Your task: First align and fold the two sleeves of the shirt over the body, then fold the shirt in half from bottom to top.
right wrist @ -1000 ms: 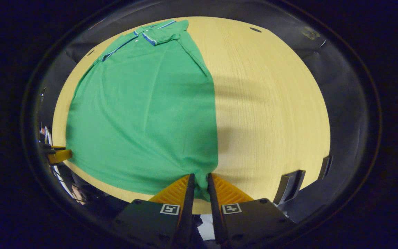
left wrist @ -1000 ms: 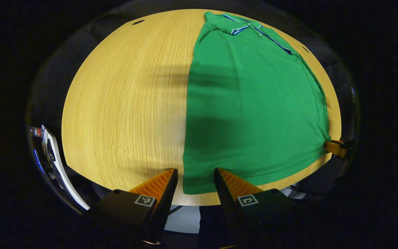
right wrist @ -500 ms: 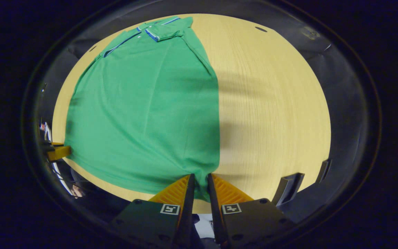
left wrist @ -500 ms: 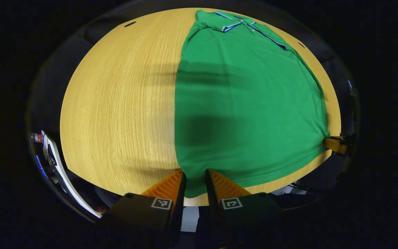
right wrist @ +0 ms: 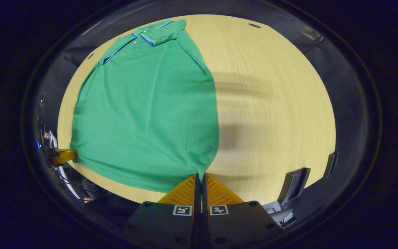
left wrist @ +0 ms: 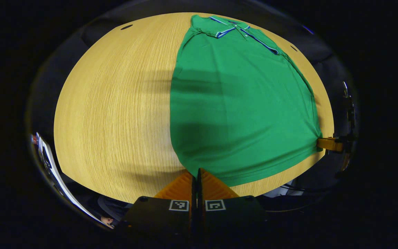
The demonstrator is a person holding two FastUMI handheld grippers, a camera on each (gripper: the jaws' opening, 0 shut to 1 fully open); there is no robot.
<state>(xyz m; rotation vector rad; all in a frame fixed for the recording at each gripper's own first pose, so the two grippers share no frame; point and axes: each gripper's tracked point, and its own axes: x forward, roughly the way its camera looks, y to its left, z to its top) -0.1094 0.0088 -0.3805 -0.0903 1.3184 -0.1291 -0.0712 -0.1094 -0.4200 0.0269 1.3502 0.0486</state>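
A green polo shirt lies flat on the wooden table, its striped collar at the far end and its sleeves folded in over the body. My left gripper is shut on the hem's near left corner. My right gripper is shut on the hem's near right corner. Each gripper also appears in the other's view, pinching the opposite hem corner: the right gripper and the left gripper.
The table's near edge runs just behind both grippers. Small dark holes sit near the far edge. A white object stands off the table's left side. A dark bracket stands off its right side.
My left gripper went from open around the hem corner to shut on it. My right gripper's jaws pressed tighter together. The hem now sits a little farther in from the table's near edge.
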